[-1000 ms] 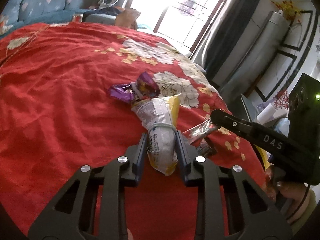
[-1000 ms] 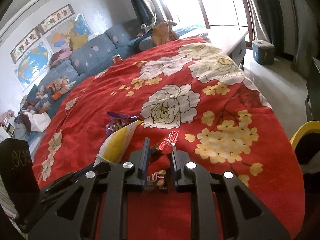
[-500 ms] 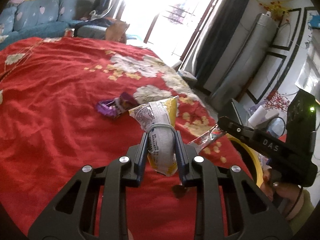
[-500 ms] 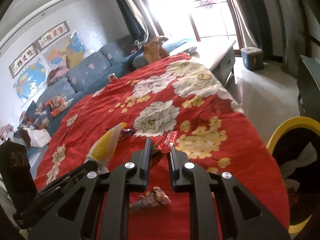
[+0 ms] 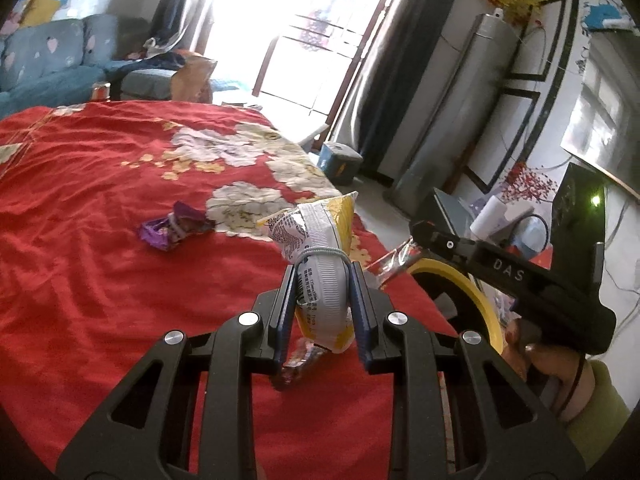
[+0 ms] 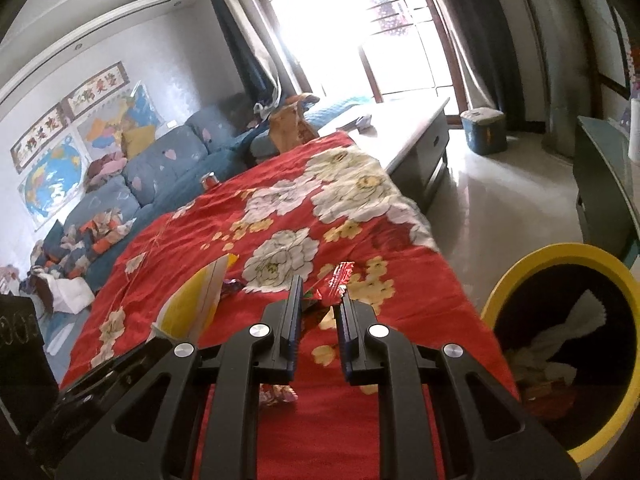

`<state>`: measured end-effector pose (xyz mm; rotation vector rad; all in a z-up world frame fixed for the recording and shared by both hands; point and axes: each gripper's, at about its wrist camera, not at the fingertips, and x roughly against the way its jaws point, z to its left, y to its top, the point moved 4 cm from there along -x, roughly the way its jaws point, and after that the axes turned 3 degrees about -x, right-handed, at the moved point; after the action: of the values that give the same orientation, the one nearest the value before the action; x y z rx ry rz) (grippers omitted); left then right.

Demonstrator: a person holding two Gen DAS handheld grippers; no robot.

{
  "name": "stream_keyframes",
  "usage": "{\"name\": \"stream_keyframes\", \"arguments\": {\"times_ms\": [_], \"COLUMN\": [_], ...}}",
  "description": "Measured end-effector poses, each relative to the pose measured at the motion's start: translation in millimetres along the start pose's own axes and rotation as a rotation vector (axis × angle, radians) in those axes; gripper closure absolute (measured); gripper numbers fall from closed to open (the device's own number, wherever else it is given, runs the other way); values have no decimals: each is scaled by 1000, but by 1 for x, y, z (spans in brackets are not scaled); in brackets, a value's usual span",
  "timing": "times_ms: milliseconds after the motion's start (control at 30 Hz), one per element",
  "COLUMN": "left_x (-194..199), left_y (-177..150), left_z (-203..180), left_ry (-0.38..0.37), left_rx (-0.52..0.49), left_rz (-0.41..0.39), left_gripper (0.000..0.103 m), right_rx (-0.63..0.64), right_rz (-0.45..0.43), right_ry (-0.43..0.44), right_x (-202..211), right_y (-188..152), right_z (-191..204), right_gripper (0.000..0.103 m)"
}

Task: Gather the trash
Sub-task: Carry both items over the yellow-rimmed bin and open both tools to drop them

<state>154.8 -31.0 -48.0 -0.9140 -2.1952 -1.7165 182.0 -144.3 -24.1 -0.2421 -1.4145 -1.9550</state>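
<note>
Two tongs each grip trash: left tongs pinch the bag, right tongs a red wrapper, both lifted above the cloth, probably for the bin

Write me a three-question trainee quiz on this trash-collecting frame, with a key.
1. True or false: the left gripper is clamped on the yellow-and-white snack bag.
2. What does the right gripper hold? A) a red wrapper B) a can C) nothing
3. Fill in: the purple wrapper lies on the red floral ____.

Key:
1. True; the bag sits pinched between both fingers.
2. A; the red wrapper pokes out beyond the fingertips, with the yellow bin to the right.
3. Cloth; the wrapper lies apart from both grippers.
</note>
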Motion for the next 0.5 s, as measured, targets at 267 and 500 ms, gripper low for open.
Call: {"name": "stream_keyframes", "arguments": {"times_ms": [267, 500], "left_x": [-7, -18], "left_y": [-3, -7], "left_z": [-25, -50], "left_ry": [-35, -65], "left_rx": [-46, -94], "left_rz": [12, 35], "left_gripper": [84, 84], "right_rx": [-15, -43], "right_rz": [-40, -67], "right_ry": [-55, -113], "right_x": [19, 34], "right_y": [5, 7], "right_z": [-29, -61], "right_gripper": [88, 88]}}
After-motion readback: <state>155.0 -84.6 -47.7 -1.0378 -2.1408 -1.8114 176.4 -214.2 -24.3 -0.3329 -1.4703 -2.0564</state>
